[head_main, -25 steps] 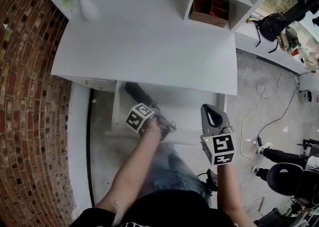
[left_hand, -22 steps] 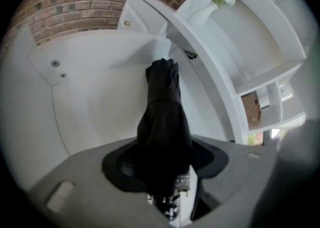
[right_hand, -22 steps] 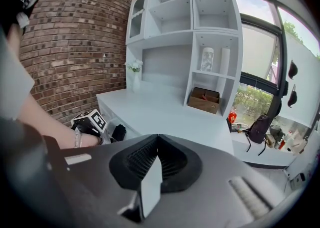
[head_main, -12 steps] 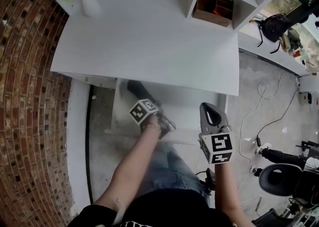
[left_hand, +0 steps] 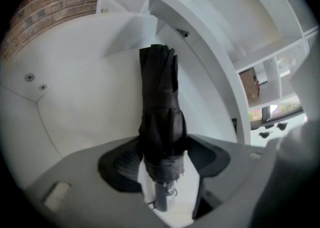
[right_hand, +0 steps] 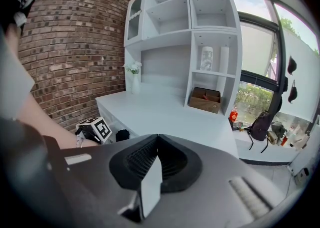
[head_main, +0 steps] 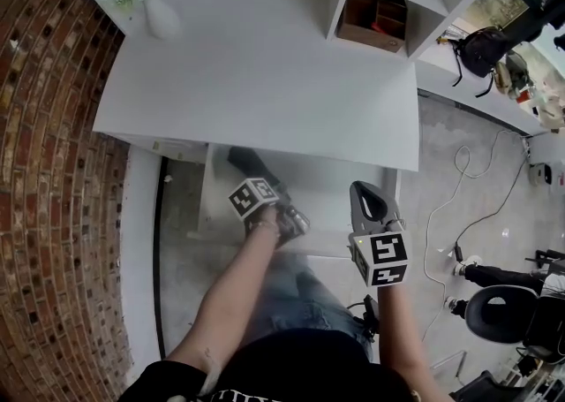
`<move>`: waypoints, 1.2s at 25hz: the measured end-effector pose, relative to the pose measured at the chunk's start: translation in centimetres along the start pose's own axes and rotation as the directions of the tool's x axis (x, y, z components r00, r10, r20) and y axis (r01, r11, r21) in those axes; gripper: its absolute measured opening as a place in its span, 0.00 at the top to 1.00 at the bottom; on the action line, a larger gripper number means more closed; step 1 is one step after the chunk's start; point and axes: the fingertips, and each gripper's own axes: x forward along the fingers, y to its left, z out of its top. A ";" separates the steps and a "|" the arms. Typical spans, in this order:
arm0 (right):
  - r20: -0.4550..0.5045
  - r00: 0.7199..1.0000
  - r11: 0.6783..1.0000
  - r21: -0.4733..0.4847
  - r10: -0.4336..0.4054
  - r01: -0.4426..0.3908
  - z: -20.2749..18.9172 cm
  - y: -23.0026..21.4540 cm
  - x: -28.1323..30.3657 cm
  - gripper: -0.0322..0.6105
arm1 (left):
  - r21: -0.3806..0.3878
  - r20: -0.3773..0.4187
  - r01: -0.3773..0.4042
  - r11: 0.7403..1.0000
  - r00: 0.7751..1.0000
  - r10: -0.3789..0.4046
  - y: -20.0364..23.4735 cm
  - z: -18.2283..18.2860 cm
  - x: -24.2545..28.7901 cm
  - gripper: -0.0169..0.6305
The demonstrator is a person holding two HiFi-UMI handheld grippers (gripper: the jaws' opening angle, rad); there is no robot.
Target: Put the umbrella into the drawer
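The folded black umbrella point(left_hand: 160, 117) lies lengthwise in the open white drawer point(left_hand: 85, 117) under the desk, its far end toward the back. In the head view only its dark end point(head_main: 250, 164) shows beyond my left gripper point(head_main: 269, 186). The left gripper point(left_hand: 162, 164) points steeply down into the drawer point(head_main: 207, 206) with its jaws opening. The umbrella's handle end is still between them, and white shows beside the stem. My right gripper point(head_main: 369, 201) hovers over the drawer's right side, shut and empty. In its own view the right gripper point(right_hand: 157, 139) faces the desk.
The white desk top point(head_main: 265, 73) overhangs the drawer. A white vase with flowers point(head_main: 154, 11) stands at the back left. A shelf unit with a brown box point(head_main: 375, 16) is at the back right. A brick wall point(head_main: 44, 170) is on the left. An office chair point(head_main: 512, 316) and cables point(head_main: 459, 170) are on the right.
My left gripper has rolled slightly over the drawer, with the umbrella staying down inside. The right gripper has kept its place.
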 end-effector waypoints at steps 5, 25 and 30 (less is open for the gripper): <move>0.018 1.000 1.000 0.004 -0.004 0.004 0.9 -0.1 -0.4 0.94 | 0.086 0.004 0.031 0.996 0.999 -0.032 -1.2 0.5 -1.6 0.48; 0.173 0.984 0.999 -0.009 0.048 -0.048 7.1 1.0 -2.2 0.94 | 0.477 0.165 0.088 0.874 0.968 -0.188 -6.4 5.6 -11.4 0.44; 0.211 0.977 1.000 0.001 0.026 -0.027 8.6 0.3 -3.2 0.94 | 0.522 0.229 0.139 0.841 0.927 -0.296 -9.0 7.6 -14.5 0.44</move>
